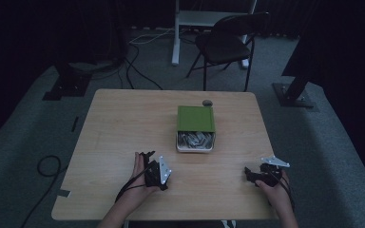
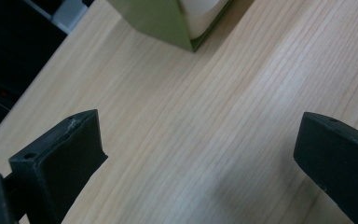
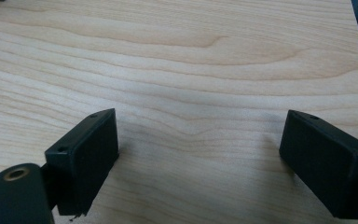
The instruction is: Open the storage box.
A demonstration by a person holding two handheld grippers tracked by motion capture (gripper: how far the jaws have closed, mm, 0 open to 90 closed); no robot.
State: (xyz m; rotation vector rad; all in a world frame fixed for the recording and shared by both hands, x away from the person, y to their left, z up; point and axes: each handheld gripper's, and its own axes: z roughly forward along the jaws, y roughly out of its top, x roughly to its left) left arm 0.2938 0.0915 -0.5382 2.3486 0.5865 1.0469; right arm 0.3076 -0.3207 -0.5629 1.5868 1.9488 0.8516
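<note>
A green-lidded box point(image 1: 196, 118) sits in the middle of the wooden table point(image 1: 119, 128), its lid slid back so a white tray end with several grey metal pieces point(image 1: 195, 139) shows. My left gripper point(image 1: 148, 164) rests near the front edge, left of the box, open with nothing between its jaws. In the left gripper view the open left gripper point(image 2: 198, 144) hovers over bare wood, and the box corner point(image 2: 168, 21) lies ahead. My right gripper point(image 1: 252, 175) lies at the front right, open and empty. The right gripper view has the right gripper point(image 3: 200, 140) over bare wood.
A small dark round object point(image 1: 207, 102) lies just behind the box near the table's far edge. A black folding chair point(image 1: 228, 42) and a white table leg point(image 1: 175, 33) stand beyond the table. Cables point(image 1: 138, 61) run across the grey floor.
</note>
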